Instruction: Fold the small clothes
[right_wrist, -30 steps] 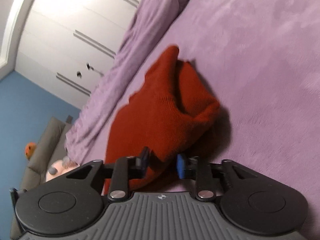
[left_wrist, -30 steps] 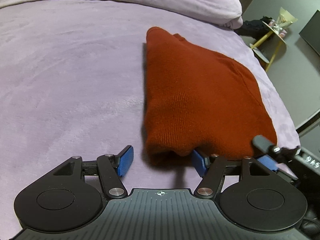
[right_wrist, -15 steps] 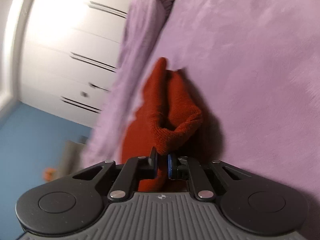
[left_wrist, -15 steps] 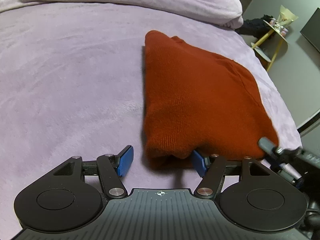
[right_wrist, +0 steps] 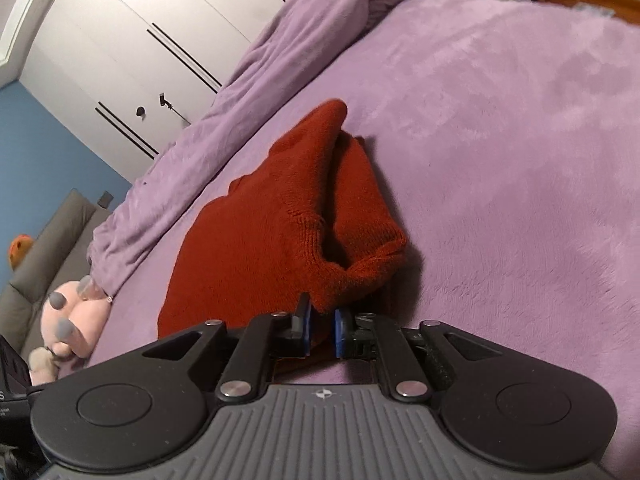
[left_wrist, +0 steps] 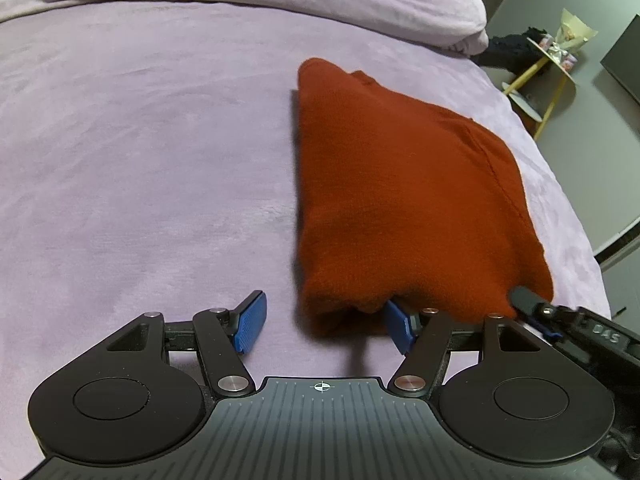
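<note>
I am folding a rust-red knit sweater [left_wrist: 404,200] that lies on the lilac plush blanket [left_wrist: 140,160] of the bed, towards its right half as my left camera sees it. It is already doubled lengthwise into a long panel, with its near end just in front of both tools.

My left gripper [left_wrist: 324,322] stands wide. Its left pad rests on bare blanket, apart from the cloth, and its right pad is tucked under the near hem, so the corner of the sweater sits between the pads unpinched. I judge I keep it there to be ready to take that corner once the other side is settled.

My right gripper [right_wrist: 320,332] is narrow, and its jaws have just been opening a little after a tight squeeze. The ribbed edge of the sweater [right_wrist: 280,240] sits between the blue pads and the pads look closed on it; the cloth rises from them in a lifted hump with a dark hollow beneath, which tells me the edge is held up off the bed. In the left view the tip of that tool shows at the sweater's near right corner.

Holding one corner raised lets the next fold carry the near end away towards the heaped duvet [right_wrist: 240,92]. The knit is soft and thick, so a loosened pinch could let the rib slip out.
</note>
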Available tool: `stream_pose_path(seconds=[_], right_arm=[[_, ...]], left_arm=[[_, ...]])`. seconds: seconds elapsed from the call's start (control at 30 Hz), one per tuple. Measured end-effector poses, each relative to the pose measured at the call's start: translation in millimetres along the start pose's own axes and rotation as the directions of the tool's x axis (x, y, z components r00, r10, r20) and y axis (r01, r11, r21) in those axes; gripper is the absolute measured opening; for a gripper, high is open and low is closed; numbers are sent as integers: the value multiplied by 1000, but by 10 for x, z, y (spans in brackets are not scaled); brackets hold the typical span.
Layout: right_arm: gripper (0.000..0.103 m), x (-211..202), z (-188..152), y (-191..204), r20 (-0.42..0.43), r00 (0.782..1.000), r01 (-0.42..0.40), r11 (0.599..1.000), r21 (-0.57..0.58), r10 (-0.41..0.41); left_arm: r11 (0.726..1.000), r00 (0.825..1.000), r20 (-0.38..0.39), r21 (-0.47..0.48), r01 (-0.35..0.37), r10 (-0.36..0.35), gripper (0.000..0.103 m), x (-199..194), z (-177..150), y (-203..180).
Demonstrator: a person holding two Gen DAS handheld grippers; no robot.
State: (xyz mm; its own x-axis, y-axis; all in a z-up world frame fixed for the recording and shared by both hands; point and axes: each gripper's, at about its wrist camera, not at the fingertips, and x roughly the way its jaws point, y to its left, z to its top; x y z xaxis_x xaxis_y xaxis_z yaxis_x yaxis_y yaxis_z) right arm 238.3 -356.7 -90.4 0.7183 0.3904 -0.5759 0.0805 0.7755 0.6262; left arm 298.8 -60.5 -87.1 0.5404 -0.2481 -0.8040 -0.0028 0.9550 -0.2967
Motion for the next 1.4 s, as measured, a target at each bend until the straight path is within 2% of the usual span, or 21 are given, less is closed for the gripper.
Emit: stream_pose_path(seconds=[0.07,0.13,0.2,0.3,0.37,0.5,0.63,0.7,0.73,0.87,0.97,1.13,1.17,1.23,1.27,1.37,1.4], right_arm=[[31,-127,-35,15,37,999,6,1000,-14,-6],[56,-263,-93,9,81,996,29,999,-29,-27],[61,-372,-159,-22,105,994,30,999,-29,-26],[63,-449,-241,-78,97,995,34,999,-2,-34],[63,-461,-281,-116,83,996,13,999,36,-16],[63,-451,-351,-118,78,997,-19,995,99,11],[63,-412,-364,-91,72,997,-30,993,111,22],[63,-385,-357,-88,69,997,-27,994,104,20],[63,-376,-351,-86,70,997,-22,994,104,15],[63,-399,-291,-77,96,995,4,997,78,-11],[63,-393,-199,-106,99,995,20,998,58,-25],[64,-378,-7,-143,93,995,26,999,26,-28],[65,-381,40,-151,93,995,20,999,25,-22],[79,-382,126,-206,88,996,-20,999,45,16],[82,-371,174,-248,77,996,-50,996,67,45],[85,-280,306,-340,26,993,-117,987,110,115],[87,-247,340,-360,16,991,-132,984,119,131]], left_arm=[[1000,1000,5,-12,-13,13,71,-30,-35,74],[998,998,17,-31,-55,55,69,-52,-87,156],[995,995,34,-27,-94,95,69,-72,-135,207],[995,994,62,16,-95,94,70,-101,-198,152],[989,989,95,83,-123,115,70,-67,-226,27],[942,950,234,212,-260,209,77,95,-319,-232],[901,930,300,306,-306,213,75,157,-393,-449],[879,912,331,323,-351,242,75,223,-384,-489],[877,907,335,315,-363,255,75,247,-370,-477],[922,917,315,214,-321,246,74,193,-323,-336],[936,921,311,187,-299,233,74,119,-321,-230],[962,942,270,130,-242,200,74,-27,-253,-34],[967,948,259,122,-222,185,74,-73,-250,11],[982,964,233,105,-155,127,74,-201,-255,125],[986,966,232,96,-139,113,75,-268,-260,176],[988,954,275,60,-142,121,76,-480,-235,393],[995,960,270,40,-91,77,78,-517,-174,506]])
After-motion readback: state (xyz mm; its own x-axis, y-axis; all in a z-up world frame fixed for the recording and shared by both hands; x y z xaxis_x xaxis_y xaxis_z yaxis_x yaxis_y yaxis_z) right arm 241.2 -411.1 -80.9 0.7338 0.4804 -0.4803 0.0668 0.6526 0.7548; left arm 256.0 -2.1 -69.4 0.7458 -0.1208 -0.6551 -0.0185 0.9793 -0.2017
